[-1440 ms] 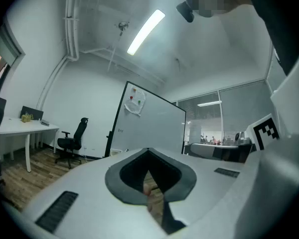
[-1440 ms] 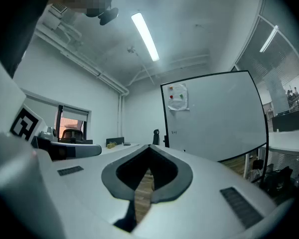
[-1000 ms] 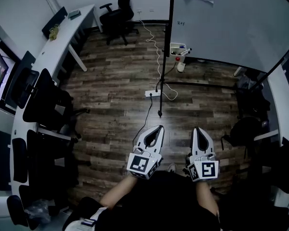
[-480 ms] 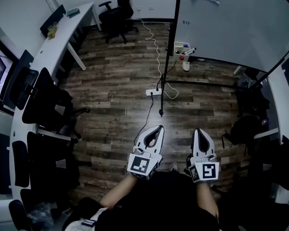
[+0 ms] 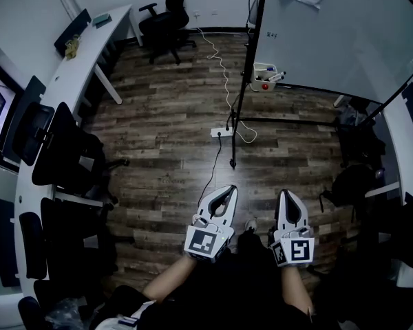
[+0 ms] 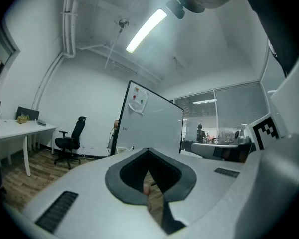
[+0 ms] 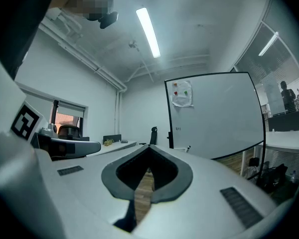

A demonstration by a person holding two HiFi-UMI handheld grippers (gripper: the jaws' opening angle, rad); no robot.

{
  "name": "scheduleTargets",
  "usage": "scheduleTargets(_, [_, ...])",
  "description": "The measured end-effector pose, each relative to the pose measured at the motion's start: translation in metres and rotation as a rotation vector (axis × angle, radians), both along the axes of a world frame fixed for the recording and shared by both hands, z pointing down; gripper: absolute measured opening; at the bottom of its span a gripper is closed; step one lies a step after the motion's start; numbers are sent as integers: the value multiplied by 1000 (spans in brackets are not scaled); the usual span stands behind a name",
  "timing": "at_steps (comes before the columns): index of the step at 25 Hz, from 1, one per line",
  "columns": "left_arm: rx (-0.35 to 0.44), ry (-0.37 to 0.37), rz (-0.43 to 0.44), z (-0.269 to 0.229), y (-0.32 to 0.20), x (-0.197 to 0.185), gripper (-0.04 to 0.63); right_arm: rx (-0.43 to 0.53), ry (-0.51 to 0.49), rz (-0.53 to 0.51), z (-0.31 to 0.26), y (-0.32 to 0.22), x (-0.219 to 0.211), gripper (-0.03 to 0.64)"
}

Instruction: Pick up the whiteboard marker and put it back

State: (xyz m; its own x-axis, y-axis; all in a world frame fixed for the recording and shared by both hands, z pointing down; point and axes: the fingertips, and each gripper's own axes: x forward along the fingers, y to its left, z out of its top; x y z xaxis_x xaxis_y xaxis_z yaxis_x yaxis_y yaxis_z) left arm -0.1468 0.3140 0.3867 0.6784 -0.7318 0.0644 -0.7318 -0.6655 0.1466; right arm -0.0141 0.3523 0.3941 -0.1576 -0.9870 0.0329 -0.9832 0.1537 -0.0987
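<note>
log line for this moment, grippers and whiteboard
phase: pre-pick | left gripper: shut, empty | right gripper: shut, empty | whiteboard: ahead across floor | marker tray: untouched

Bare wooden floor (image 5: 165, 115) lies open ahead of the left gripper (image 5: 228, 188) and right gripper (image 5: 285, 192). Straight ahead, the black post (image 5: 244, 88) of the whiteboard (image 5: 344, 40) and a power strip (image 5: 219, 133) block the way. Office chairs (image 5: 69, 160) and a long bench (image 5: 82, 67) crowd the left side, and dark chairs (image 5: 354, 181) crowd the right.
</note>
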Motion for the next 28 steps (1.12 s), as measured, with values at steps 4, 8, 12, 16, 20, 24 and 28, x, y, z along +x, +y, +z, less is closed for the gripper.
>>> scheduleTargets(4, [-6, 4, 10, 10, -7, 9, 8, -9, -8, 2, 8, -13, 6, 12])
scheduleTargets(8, [-4, 8, -16, 11, -24, 17, 8, -6, -6, -7, 11, -31, 14, 12])
scheduleTargets(12, [11, 15, -19, 8, -45, 34, 8, 4, -6, -17, 9, -54, 27, 12])
scheduleTargets(16, [23, -34, -21, 7, -69, 55, 8, 12, -4, -33, 6, -77, 41, 12])
scheduleTargets(20, [-12, -19, -39, 10, -89, 74, 8, 12, -7, -48, 6, -96, 58, 12])
scheduleTargets(24, [2, -10, -32, 15, -105, 101, 8, 16, 5, -61, 7, -114, 79, 12])
scheduleTargets(28, [13, -12, -48, 15, -115, 121, 8, 14, 1, -83, 12, -129, 97, 12])
